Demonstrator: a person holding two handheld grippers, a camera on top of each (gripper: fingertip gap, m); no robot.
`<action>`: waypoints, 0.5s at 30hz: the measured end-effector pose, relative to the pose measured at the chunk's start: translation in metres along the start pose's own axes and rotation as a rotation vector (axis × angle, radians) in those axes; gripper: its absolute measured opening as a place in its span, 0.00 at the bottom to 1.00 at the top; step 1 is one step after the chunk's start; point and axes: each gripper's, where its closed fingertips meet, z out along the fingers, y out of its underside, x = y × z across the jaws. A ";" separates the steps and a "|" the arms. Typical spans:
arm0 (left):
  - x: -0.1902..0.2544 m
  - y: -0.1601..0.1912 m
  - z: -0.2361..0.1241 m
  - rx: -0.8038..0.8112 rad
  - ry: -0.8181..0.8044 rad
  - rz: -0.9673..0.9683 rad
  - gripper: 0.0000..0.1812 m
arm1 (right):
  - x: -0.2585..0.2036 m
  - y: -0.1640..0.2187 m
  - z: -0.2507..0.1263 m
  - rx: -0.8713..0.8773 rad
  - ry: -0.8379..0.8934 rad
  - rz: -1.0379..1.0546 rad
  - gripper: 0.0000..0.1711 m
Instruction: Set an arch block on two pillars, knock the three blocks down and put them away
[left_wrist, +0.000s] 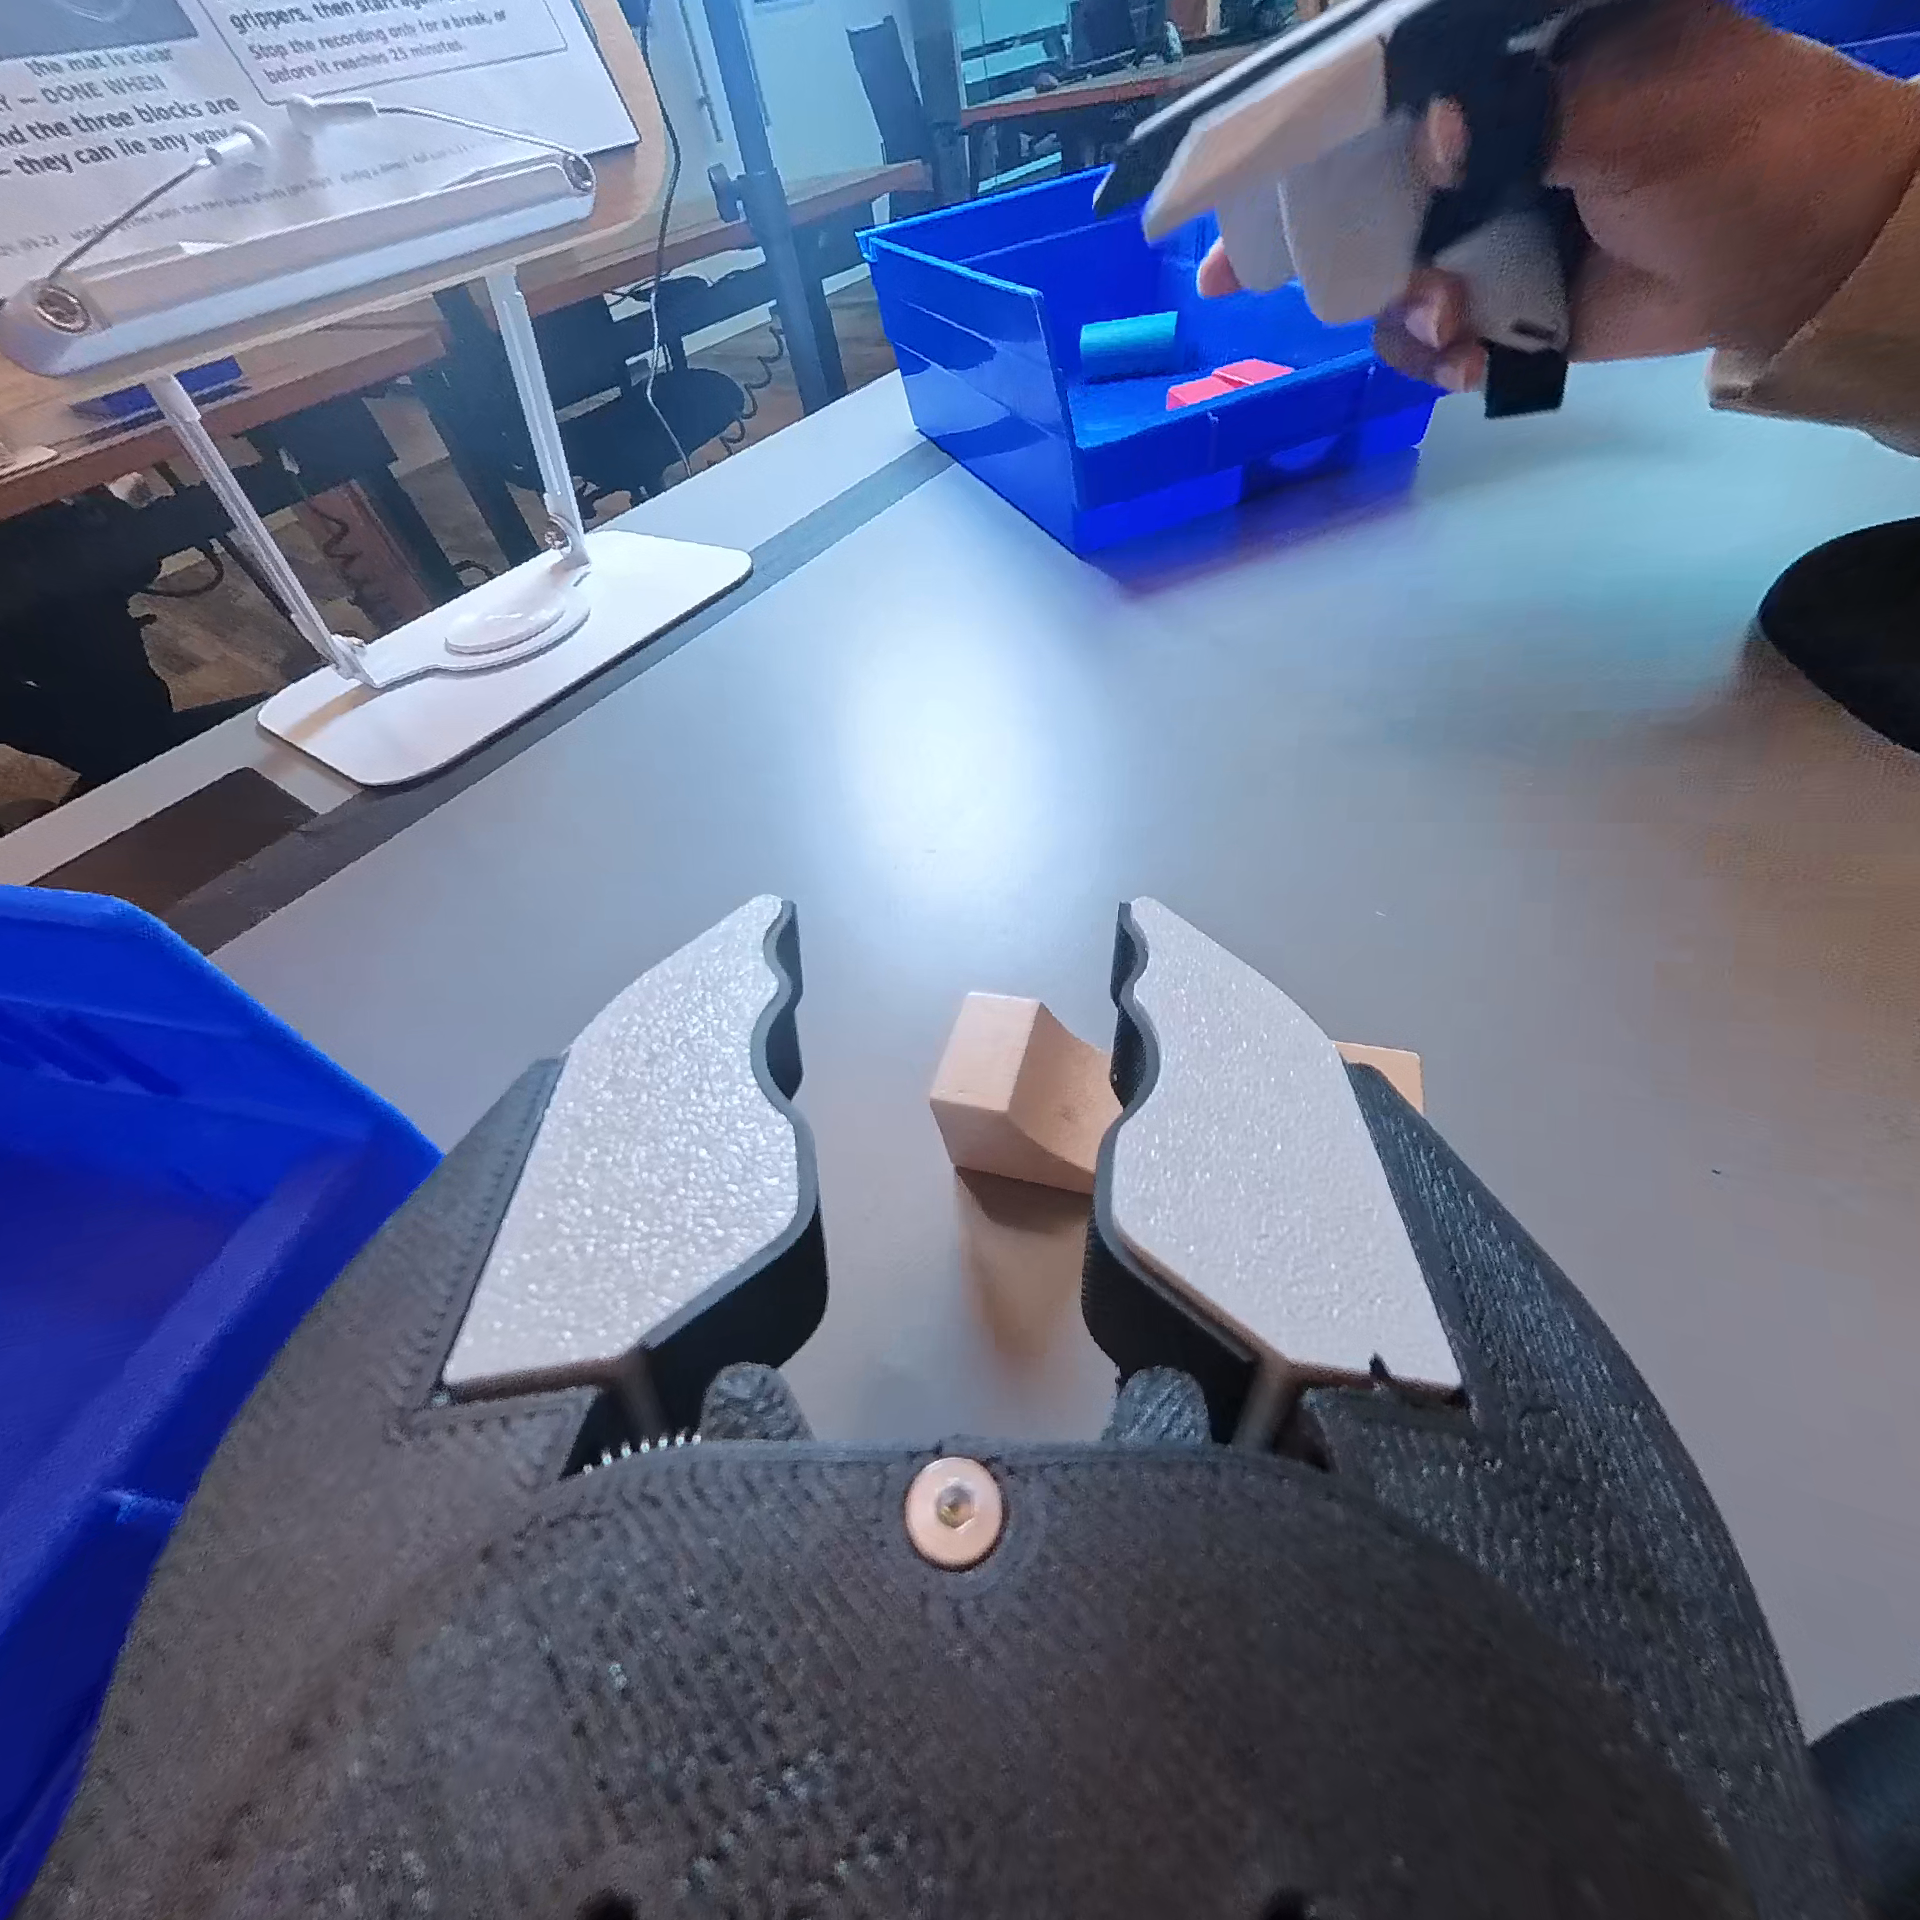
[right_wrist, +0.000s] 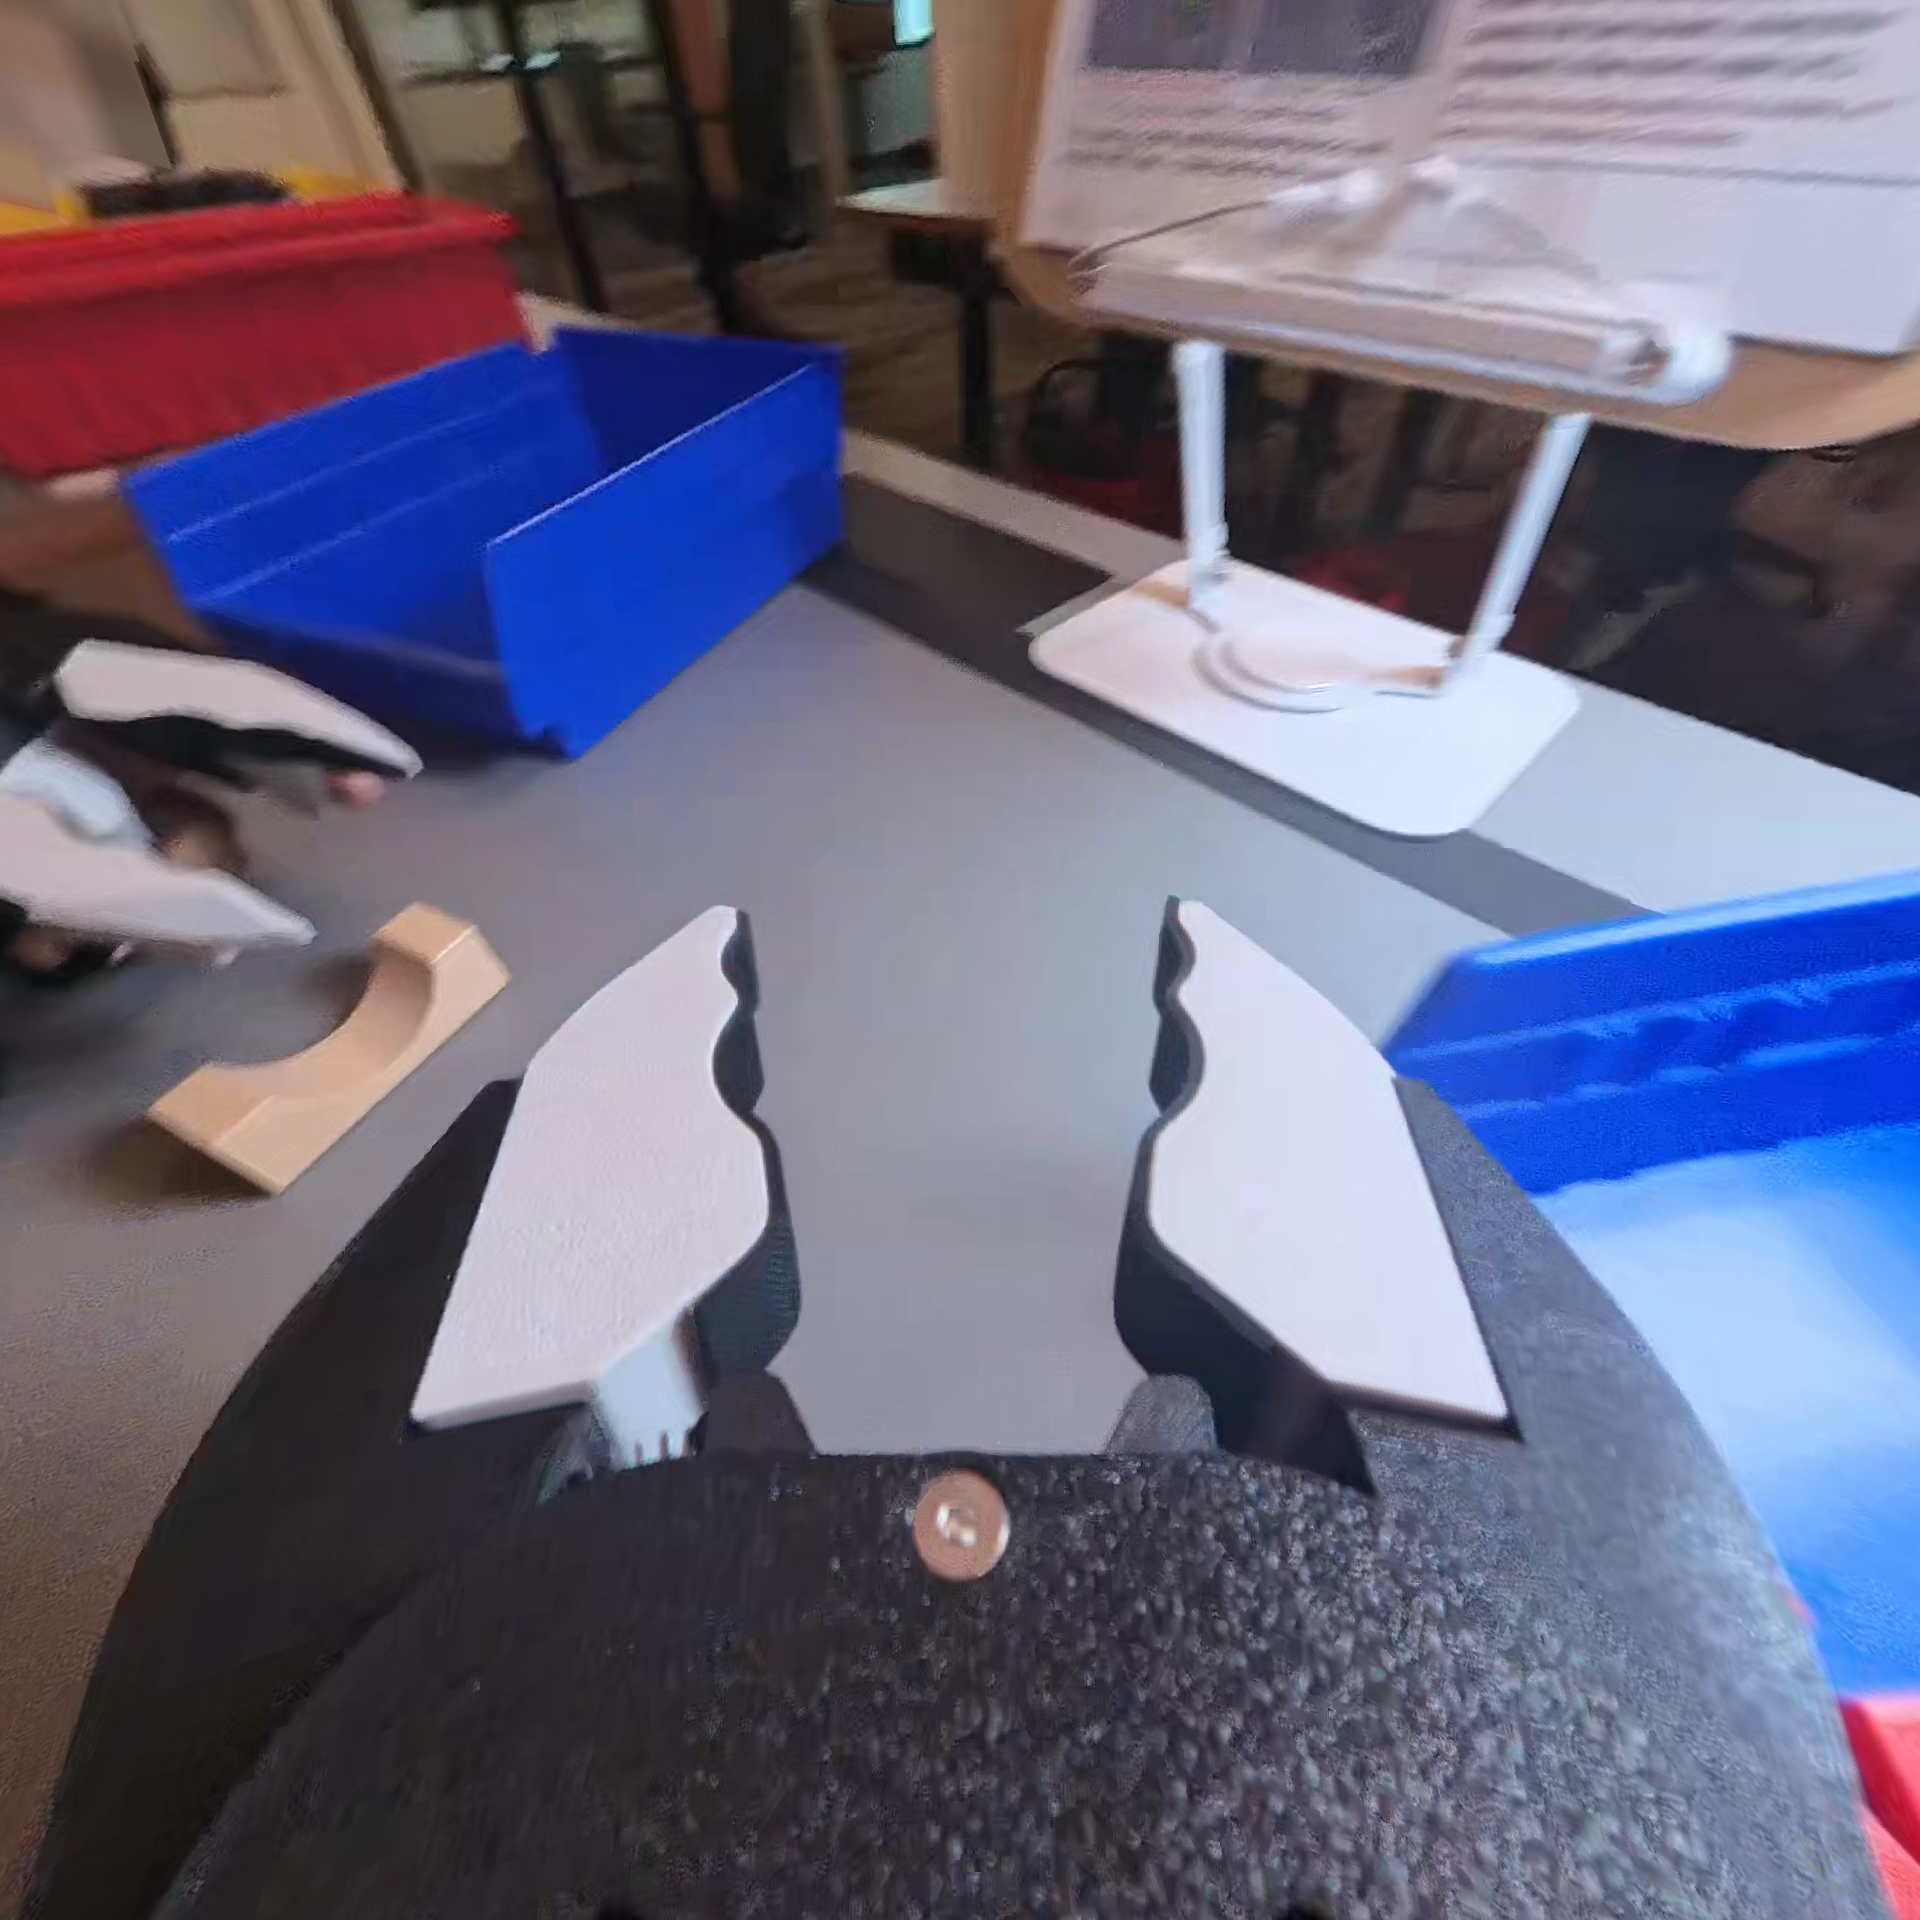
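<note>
Pale wooden arch block (left_wrist: 1023, 1096) lay on its side on the grey table (left_wrist: 1351, 831), just ahead of the left gripper (left_wrist: 956, 1023), whose fingers were spread and empty. At two o'clock, the right gripper (right_wrist: 956, 1023) hovered near the blue plastic bin (left_wrist: 997, 343), likewise spread wide, holding nothing.

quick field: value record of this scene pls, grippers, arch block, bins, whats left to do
left gripper: open, empty, low over the table, jaws either side of one end of the arch
right gripper: open, empty, beside the right blue bin
arch block: lying on the table, not in a bin
right bin contents: teal cylinder and red block
left blue bin: inside not visible
document stand: at the far table edge
remaining: arch looks like the last block to put away
</note>
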 end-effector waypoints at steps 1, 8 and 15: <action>-0.001 -0.001 -0.001 0.005 -0.006 -0.001 0.32 | -0.024 0.008 0.008 -0.044 -0.078 -0.044 0.45; -0.015 -0.008 -0.007 0.035 -0.070 -0.009 0.32 | -0.173 0.079 0.021 -0.393 -0.459 -0.269 0.47; -0.017 -0.009 -0.008 0.037 -0.078 -0.018 0.31 | -0.228 0.111 0.040 -0.377 -0.418 -0.590 0.24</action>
